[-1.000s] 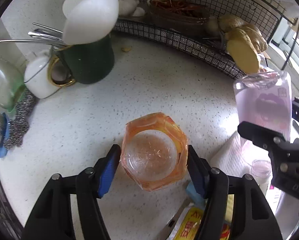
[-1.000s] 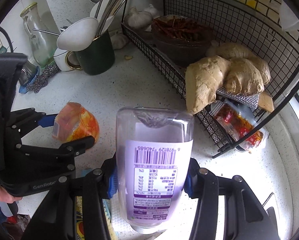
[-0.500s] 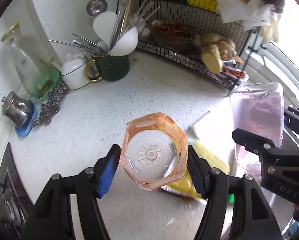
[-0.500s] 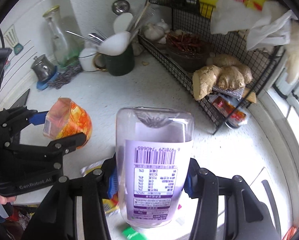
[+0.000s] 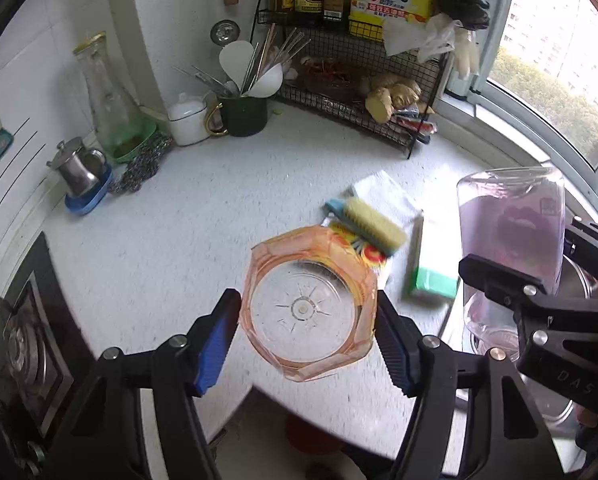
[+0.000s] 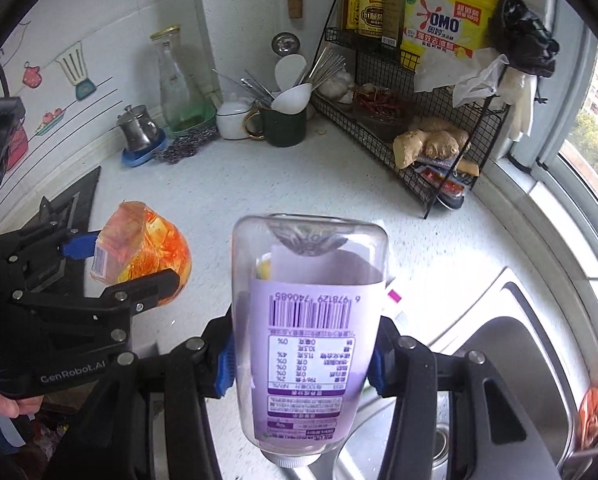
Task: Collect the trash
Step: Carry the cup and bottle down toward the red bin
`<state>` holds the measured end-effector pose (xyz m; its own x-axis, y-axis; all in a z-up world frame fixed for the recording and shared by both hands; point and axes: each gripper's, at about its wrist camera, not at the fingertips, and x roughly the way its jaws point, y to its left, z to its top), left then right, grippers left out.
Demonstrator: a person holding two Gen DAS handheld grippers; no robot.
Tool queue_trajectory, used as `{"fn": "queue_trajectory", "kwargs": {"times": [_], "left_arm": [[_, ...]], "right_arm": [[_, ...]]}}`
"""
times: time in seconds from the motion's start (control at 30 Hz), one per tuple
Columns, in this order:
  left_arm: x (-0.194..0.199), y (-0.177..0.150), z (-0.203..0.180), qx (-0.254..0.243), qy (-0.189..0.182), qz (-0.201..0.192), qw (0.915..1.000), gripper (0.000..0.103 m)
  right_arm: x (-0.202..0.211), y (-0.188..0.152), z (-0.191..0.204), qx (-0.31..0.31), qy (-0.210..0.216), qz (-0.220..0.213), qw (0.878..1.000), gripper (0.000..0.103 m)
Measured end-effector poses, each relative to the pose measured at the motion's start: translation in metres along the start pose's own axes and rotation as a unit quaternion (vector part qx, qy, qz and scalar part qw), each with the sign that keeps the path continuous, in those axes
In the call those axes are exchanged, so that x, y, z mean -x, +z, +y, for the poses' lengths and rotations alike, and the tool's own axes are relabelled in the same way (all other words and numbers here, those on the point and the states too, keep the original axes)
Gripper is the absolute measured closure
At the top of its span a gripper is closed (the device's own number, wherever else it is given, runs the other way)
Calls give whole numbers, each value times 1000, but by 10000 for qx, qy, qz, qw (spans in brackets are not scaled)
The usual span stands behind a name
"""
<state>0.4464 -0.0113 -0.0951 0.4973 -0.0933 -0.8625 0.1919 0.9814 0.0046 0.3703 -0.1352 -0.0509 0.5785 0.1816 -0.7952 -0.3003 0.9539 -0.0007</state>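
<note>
My left gripper (image 5: 307, 332) is shut on an orange plastic cup (image 5: 309, 304), its clear base facing the camera, held above the counter's front edge. From the right wrist view the same orange cup (image 6: 143, 250) shows at the left in the left gripper (image 6: 111, 268). My right gripper (image 6: 301, 354) is shut on an upside-down clear bottle with a purple label (image 6: 311, 336), cap toward the camera. In the left wrist view that bottle (image 5: 511, 240) hangs at the right. On the counter lie a yellow brush (image 5: 369, 222), a green-ended box (image 5: 433, 272) and a white paper towel (image 5: 383, 192).
A black wire rack (image 6: 411, 136) with ginger and chillies stands at the back right. A green utensil mug (image 5: 243, 114), a white pot (image 5: 187, 122), a glass bottle (image 5: 107, 108) and a steel jug (image 5: 79, 168) line the back wall. A steel sink (image 6: 511, 360) lies right, a stove (image 5: 23, 340) left.
Both grippers have pulled back and up from the counter with the cup and bottle still held. The rack and mug now look far smaller, and the brush, box and sink have come into view.
</note>
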Motion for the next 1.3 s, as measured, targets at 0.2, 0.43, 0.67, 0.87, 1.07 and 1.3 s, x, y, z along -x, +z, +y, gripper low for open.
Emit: {"fn": "queue_trajectory", "kwargs": {"times": [0.2, 0.43, 0.67, 0.87, 1.07, 1.3], "left_arm": [[37, -50, 6, -34, 40, 22, 10000, 40], [79, -116, 17, -27, 0, 4, 10000, 40], [89, -192, 28, 125, -178, 355, 9991, 40], [80, -241, 30, 238, -318, 721, 9966, 39], [47, -275, 35, 461, -468, 1082, 9920, 39], [-28, -312, 32, 469, -408, 1482, 9870, 39]], "right_arm": [[26, -36, 35, 17, -73, -56, 10000, 55], [52, -83, 83, 91, -114, -70, 9999, 55], [53, -142, 123, 151, -69, 251, 9995, 55], [45, -184, 146, 80, 12, 618, 9981, 55], [24, -215, 157, 126, 61, 889, 9959, 55], [-42, -257, 159, 54, -28, 1291, 9916, 55]]}}
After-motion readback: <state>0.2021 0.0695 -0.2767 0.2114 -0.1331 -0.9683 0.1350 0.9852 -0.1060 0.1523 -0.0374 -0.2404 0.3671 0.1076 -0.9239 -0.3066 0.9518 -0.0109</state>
